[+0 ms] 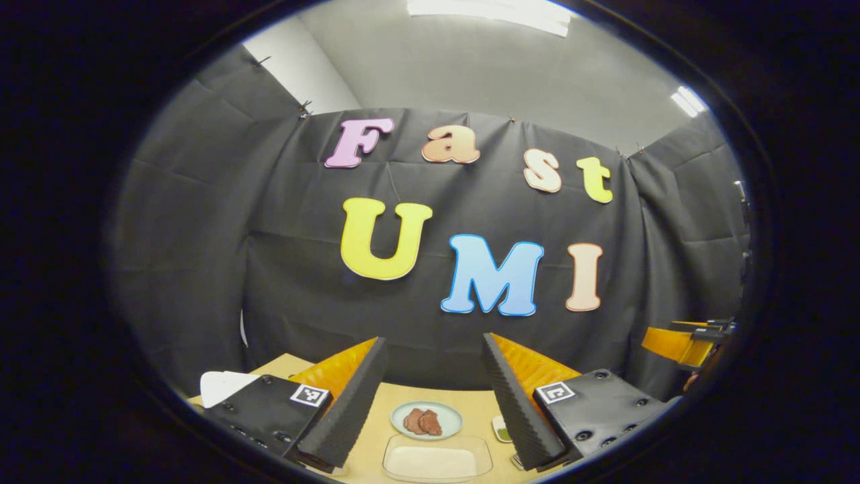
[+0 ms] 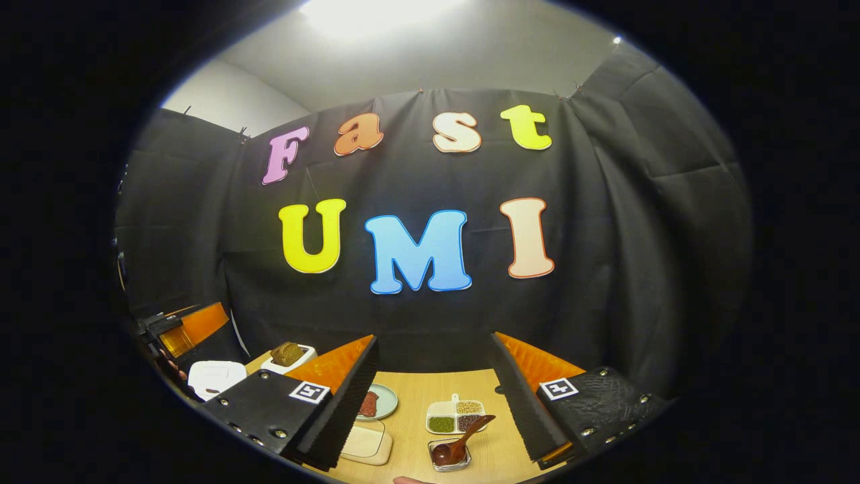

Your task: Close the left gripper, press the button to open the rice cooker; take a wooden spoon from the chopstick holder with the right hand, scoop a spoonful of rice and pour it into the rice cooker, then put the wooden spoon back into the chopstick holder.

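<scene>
Left gripper (image 1: 430,396): fingers spread wide, raised over the wooden table (image 1: 470,403), holding nothing | rice cooker (image 2: 216,378): white, far left (lid down) | right gripper (image 2: 433,396): spread wide, empty | wooden spoon (image 2: 463,437): between its fingers, below, in a small holder (image 2: 449,456).

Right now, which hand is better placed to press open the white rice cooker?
Probably left. The rice cooker sits right beside the left gripper; from the right gripper it lies far off to the side. Left's jaws stand open, though.
</scene>
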